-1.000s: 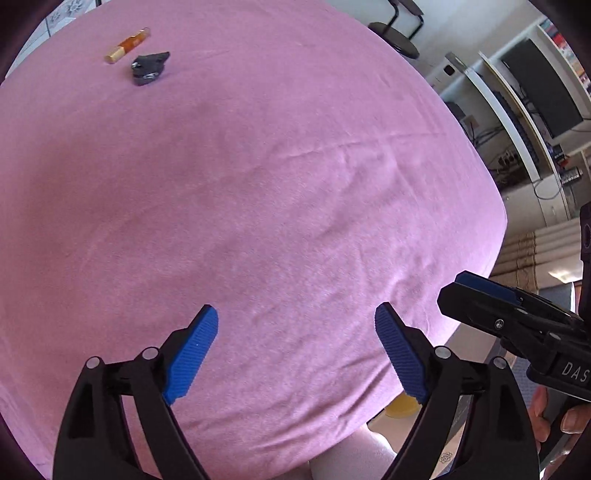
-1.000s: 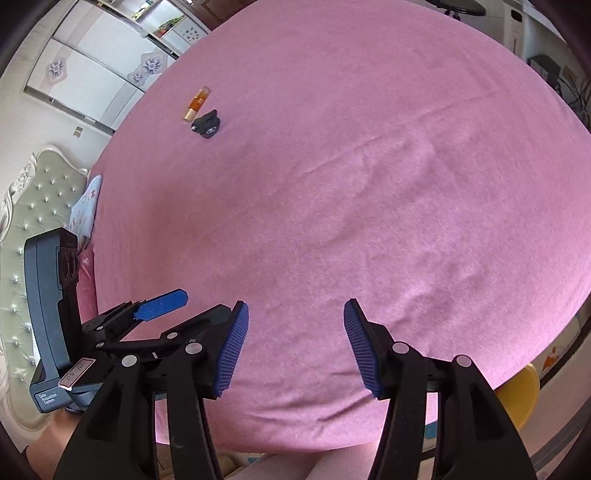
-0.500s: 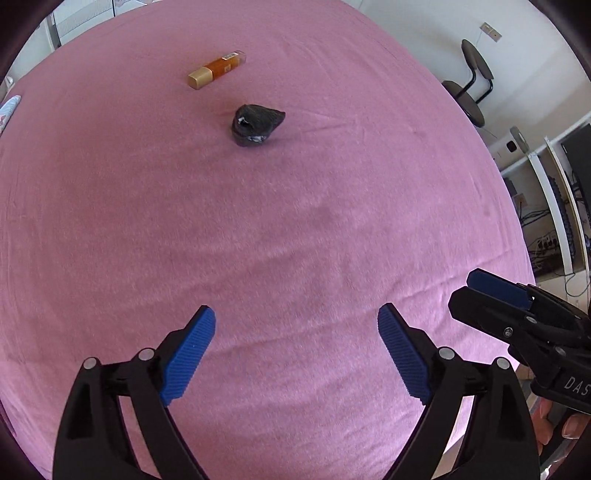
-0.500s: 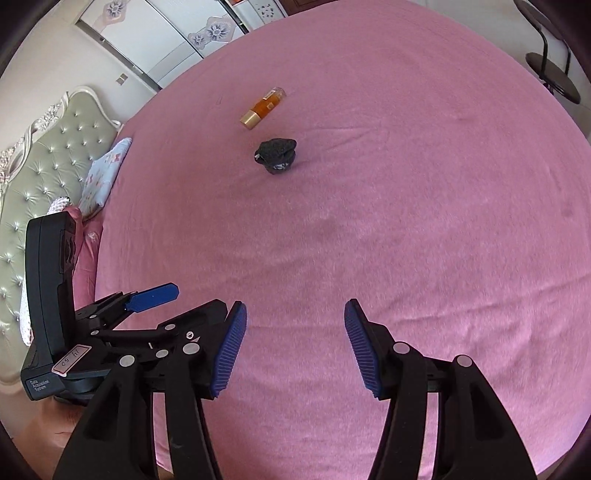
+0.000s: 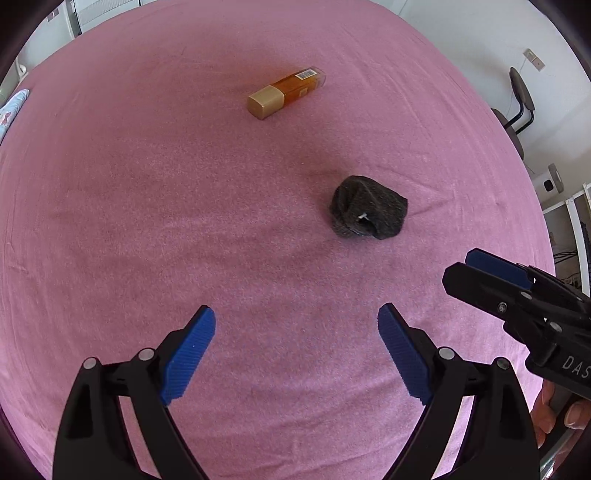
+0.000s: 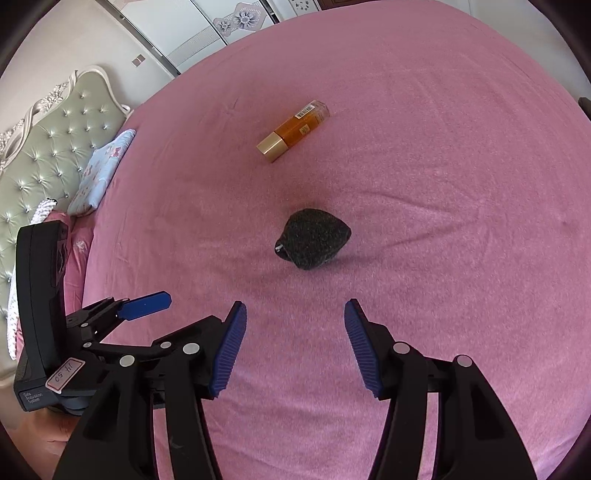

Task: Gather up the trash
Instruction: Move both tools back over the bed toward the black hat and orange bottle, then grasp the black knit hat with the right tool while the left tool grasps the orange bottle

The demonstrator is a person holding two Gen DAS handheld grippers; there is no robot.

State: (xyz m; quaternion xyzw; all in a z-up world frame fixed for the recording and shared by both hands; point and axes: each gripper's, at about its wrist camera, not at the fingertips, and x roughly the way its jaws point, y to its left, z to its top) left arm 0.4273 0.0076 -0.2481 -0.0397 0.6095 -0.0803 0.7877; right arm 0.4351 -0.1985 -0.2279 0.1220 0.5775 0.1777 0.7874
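On the pink bedspread (image 5: 147,221) lies a dark grey crumpled lump (image 5: 367,208) (image 6: 312,238), and beyond it an amber bottle with a gold cap (image 5: 286,92) (image 6: 293,131) on its side. My left gripper (image 5: 295,332) hovers wide open short of both, with nothing between its blue pads. The right gripper (image 6: 293,325) is open too, narrower, with the lump just ahead of its fingertips. Each gripper shows at the other view's edge: the right gripper (image 5: 509,284) and the left gripper (image 6: 122,314).
A padded green headboard (image 6: 48,147) and a pale blue pillow (image 6: 101,173) lie to the left. Wardrobe doors (image 6: 221,29) stand behind the bed. A chair (image 5: 517,107) and white shelves stand off the bed's right side.
Both grippers have swept forward over the bed toward the bottle and the dark lump, which now sit much nearer and more central. The jaws stayed as they were.
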